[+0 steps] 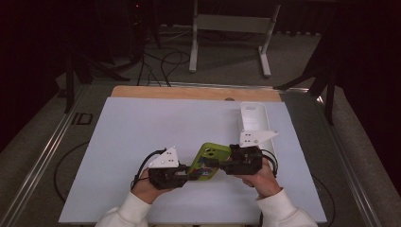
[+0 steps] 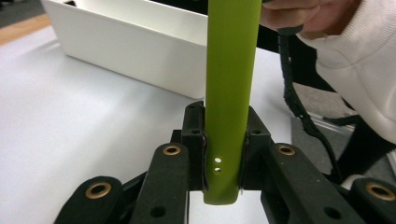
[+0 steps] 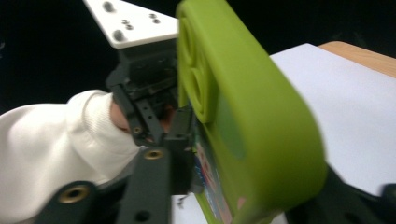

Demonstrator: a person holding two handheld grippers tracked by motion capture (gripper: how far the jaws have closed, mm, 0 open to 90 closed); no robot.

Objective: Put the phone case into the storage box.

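Both hands (image 1: 146,189) level, inward-facing.

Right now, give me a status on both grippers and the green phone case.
Left gripper shut on phone case. Right gripper at its other end, grip unclear. Case held between them above the table. White tray behind, clear of it.

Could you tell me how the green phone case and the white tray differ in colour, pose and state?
The green phone case is lime and held between both grippers; the white tray is plain white and untouched. The case is lifted on edge off the table; the tray rests flat on it. Both are elongated with rounded corners.
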